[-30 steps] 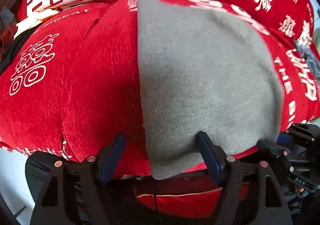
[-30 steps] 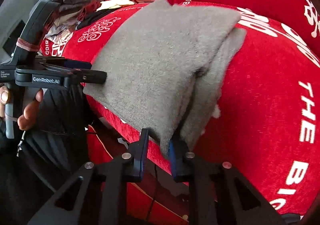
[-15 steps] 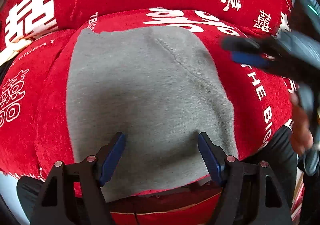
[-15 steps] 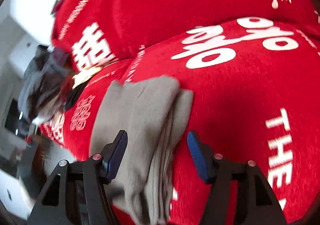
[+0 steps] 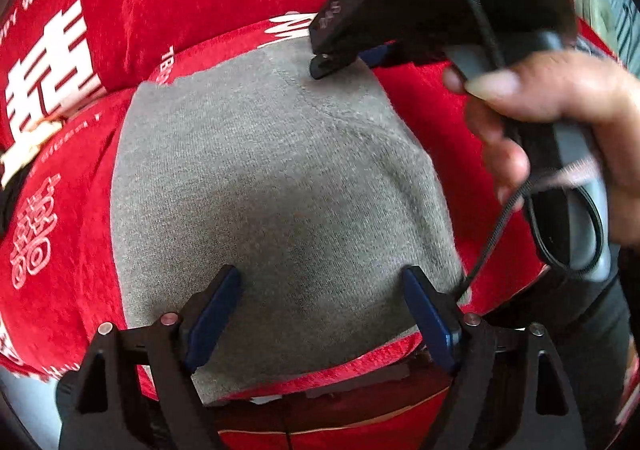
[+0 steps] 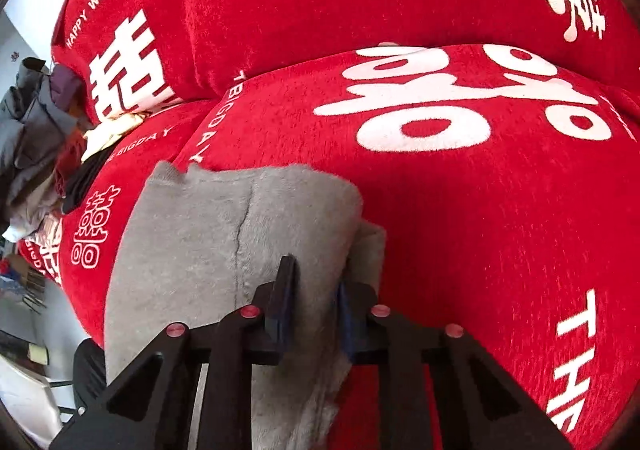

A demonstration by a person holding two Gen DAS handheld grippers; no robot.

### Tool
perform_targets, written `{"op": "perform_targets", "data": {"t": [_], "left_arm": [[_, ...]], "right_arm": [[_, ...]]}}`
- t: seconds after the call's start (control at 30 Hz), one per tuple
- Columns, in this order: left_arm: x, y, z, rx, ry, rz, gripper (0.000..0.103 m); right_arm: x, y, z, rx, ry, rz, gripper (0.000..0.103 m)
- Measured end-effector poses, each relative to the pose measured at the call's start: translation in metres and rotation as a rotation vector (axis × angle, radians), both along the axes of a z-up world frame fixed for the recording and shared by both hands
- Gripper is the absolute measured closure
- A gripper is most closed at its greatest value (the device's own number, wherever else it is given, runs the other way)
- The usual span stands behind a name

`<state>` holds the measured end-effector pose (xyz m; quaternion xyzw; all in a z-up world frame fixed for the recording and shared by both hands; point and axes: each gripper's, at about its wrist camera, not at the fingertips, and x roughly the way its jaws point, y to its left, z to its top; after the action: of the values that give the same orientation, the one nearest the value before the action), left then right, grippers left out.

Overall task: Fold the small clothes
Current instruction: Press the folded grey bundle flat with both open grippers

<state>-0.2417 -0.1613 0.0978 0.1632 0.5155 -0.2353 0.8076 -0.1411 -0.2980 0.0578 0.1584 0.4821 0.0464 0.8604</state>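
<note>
Right wrist: right gripper (image 6: 314,300) pinching grey cloth (image 6: 192,250); left gripper (image 5: 322,310) wide, empty

Folded cloth (image 5: 272,185) on sofa seat (image 6: 480,230), clothes pile (image 6: 36,153) far left.

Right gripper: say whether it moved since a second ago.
Yes. The right gripper left the near edge and now pinches the grey cloth farther along, toward the red cushion's back.
</note>
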Motion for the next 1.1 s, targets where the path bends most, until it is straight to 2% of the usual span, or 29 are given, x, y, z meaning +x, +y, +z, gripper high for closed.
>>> {"op": "perform_targets", "data": {"t": [0.07,0.13,0.27,0.33,0.4,0.47,0.57,0.63,0.7,0.73,0.83,0.93,0.97,1.0,1.1], "left_arm": [[0.000,0.000,-0.002,0.003,0.003,-0.013,0.009],[0.000,0.000,-0.002,0.005,-0.001,-0.011,0.009],[0.002,0.013,0.008,-0.022,0.000,0.014,0.009],[0.005,0.028,0.017,-0.041,-0.016,0.043,0.009],[0.012,0.048,0.026,-0.072,-0.025,0.081,0.009],[0.023,0.066,0.031,-0.100,-0.023,0.134,0.009],[0.047,0.094,0.029,-0.125,-0.008,0.270,0.009],[0.053,0.101,0.024,-0.114,-0.006,0.319,0.009],[0.059,0.104,0.016,-0.086,0.003,0.351,0.009],[0.060,0.105,0.012,-0.076,0.005,0.351,0.009],[0.062,0.104,0.003,-0.065,0.001,0.345,0.009],[0.066,0.105,0.000,-0.060,-0.009,0.339,0.009],[0.066,0.104,0.000,-0.058,-0.010,0.338,0.009],[0.066,0.103,-0.001,-0.056,-0.011,0.334,0.009],[0.066,0.100,0.000,-0.045,-0.022,0.316,0.009]], "right_arm": [[0.000,0.003,0.003,-0.014,0.000,0.015,0.081],[-0.007,0.005,0.010,-0.032,-0.013,0.036,0.073],[-0.035,-0.001,0.024,-0.042,-0.043,0.047,0.065],[-0.056,-0.001,0.032,-0.087,-0.075,0.060,0.057],[-0.083,0.003,0.040,-0.136,-0.116,0.082,0.053],[-0.102,0.010,0.043,-0.160,-0.141,0.110,0.052],[-0.137,0.037,0.041,-0.212,-0.185,0.191,0.052],[-0.152,0.056,0.038,-0.279,-0.219,0.242,0.052],[-0.166,0.080,0.031,-0.402,-0.266,0.289,0.052],[-0.171,0.089,0.027,-0.444,-0.292,0.312,0.052],[-0.180,0.102,0.019,-0.467,-0.330,0.363,0.052],[-0.176,0.109,0.006,-0.498,-0.305,0.410,0.052],[-0.170,0.107,-0.002,-0.508,-0.268,0.414,0.052],[-0.165,0.101,-0.009,-0.492,-0.240,0.412,0.053],[-0.165,0.088,-0.007,-0.416,-0.238,0.397,0.053]]}}
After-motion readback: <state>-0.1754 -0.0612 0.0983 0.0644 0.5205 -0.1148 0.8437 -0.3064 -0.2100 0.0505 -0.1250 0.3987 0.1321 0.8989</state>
